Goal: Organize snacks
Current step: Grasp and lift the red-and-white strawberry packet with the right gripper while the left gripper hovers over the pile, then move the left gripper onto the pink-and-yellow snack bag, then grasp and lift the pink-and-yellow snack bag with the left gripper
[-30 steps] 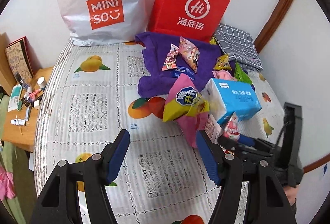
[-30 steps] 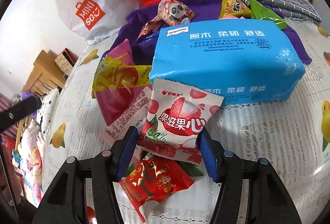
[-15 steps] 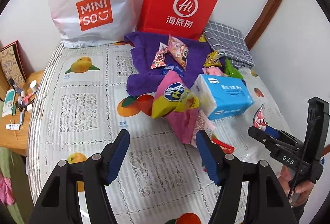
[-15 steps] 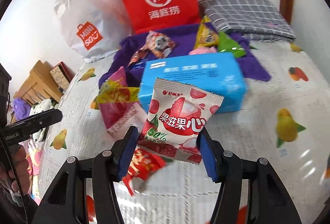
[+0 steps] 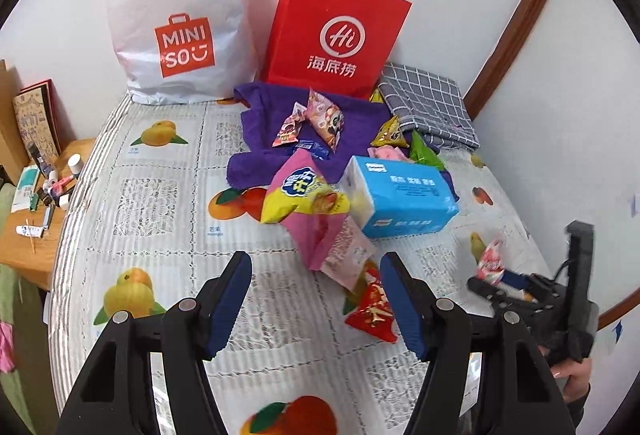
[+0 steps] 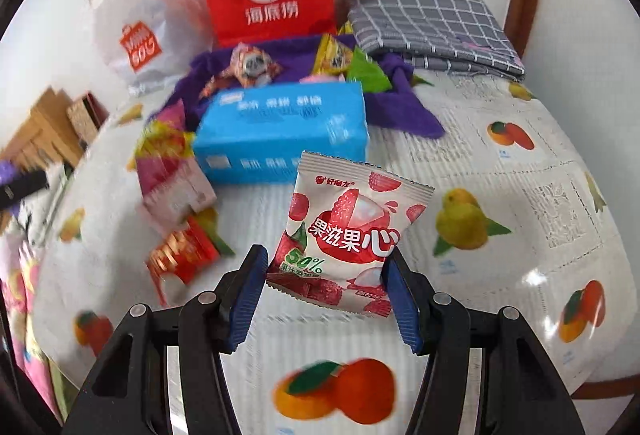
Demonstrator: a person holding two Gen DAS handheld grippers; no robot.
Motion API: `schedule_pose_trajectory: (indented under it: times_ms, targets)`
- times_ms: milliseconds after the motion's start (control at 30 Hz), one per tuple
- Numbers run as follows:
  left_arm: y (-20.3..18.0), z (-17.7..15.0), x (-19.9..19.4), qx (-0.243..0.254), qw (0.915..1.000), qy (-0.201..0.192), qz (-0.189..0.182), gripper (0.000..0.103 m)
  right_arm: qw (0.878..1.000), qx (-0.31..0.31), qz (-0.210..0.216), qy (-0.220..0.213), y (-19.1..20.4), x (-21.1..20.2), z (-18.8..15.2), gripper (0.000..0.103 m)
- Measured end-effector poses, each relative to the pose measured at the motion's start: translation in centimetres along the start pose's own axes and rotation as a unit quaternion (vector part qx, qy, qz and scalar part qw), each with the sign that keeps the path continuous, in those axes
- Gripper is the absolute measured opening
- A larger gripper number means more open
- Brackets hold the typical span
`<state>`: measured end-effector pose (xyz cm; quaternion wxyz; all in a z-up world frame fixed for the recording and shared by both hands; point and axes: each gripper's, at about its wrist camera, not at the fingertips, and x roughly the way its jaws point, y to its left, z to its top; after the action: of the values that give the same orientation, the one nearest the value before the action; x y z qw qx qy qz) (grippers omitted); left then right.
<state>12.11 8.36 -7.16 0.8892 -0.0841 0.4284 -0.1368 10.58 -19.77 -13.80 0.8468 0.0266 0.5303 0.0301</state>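
**Lychee gummy packet lifted, destination undecided**

I had the right gripper (image 6: 326,289) clamped on the lychee gummy packet (image 6: 346,231), its blue pads pressing the lower edges from either side, and the packet hung clear of the fruit-print tablecloth (image 6: 500,267). From the left wrist view I could see that same packet (image 5: 490,263) edge-on at the tip of the right gripper, held above the right side of the table, well apart from the rest of the pile.

My left gripper (image 5: 316,295) stood open with nothing between its pads, hovering over bare cloth just short of the pink snack bag (image 5: 320,219) and the red packet (image 5: 372,309).

The other snacks lay in a loose heap: the pink bag leaning against the blue tissue pack (image 5: 400,199), smaller packets scattered over the purple cloth (image 5: 256,163), and behind them the white MINISO bag (image 5: 180,23) and the red paper bag (image 5: 336,31) standing against the wall.

I judged this to be the carry stage of a single pick, with most of the sorting not yet done. The next move, as I read it, called for choosing a spot, either a bag or a clear patch of cloth, and carrying the packet there without loosening the pinch, since a puffy pouch held only by its edges could slip. The free left gripper seemed best placed to take the red packet.
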Motion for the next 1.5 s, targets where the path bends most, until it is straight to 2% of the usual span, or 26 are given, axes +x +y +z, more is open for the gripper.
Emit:
schedule_pose_trajectory:
  times_ms: [100, 300, 533, 600, 667, 733, 833, 1100, 1333, 1500]
  targets:
    - [-0.7, -0.2, -0.1, -0.005, 1.0000, -0.001, 0.008, 0.065, 0.999, -0.025, -0.004, 0.031, -0.5, 1.4, -0.5, 0.058]
    - [-1.5, -0.3, 1.5, -0.008, 0.9993, 0.018, 0.030, 0.065, 0.998, -0.039, 0.023, 0.052, -1.3, 3.6, -1.2, 0.059]
    - [-1.6, 0.8, 4.6, -0.013, 0.9985, 0.040, 0.036, 0.065, 0.997, -0.043, 0.058, 0.026, -2.2, 4.4, -1.4, 0.066]
    - [-1.5, 1.2, 5.5, -0.015, 0.9983, 0.045, 0.035, 0.065, 0.997, -0.028, 0.067, 0.023, -2.7, 4.5, -1.3, 0.076]
    - [-1.6, 1.5, 6.3, -0.017, 0.9981, 0.049, 0.033, 0.065, 0.997, -0.018, 0.068, 0.020, -2.7, 4.9, -1.1, 0.077]
    - [-1.6, 1.8, 7.0, -0.015, 0.9980, 0.053, 0.031, 0.065, 0.998, -0.016, 0.057, 0.011, -2.5, 5.0, -0.9, 0.077]
    - [-1.5, 2.2, 7.9, -0.014, 0.9978, 0.056, 0.032, 0.065, 0.999, -0.021, 0.034, -0.005, -2.1, 5.4, -0.7, 0.061]
    - [-0.6, 3.5, 10.7, -0.014, 0.9967, 0.064, 0.048, 0.065, 0.999, -0.023, 0.022, -0.043, -2.8, 6.8, 0.6, 0.059]
    - [-0.1, 4.2, 13.3, -0.016, 0.9962, 0.071, 0.048, 0.063, 0.998, -0.025, 0.022, -0.048, -3.1, 7.3, 1.2, 0.060]
    - [0.0, 4.8, 14.8, -0.008, 0.9946, 0.070, 0.076, 0.063, 0.998, -0.025, 0.023, -0.048, -3.1, 7.3, 1.2, 0.061]
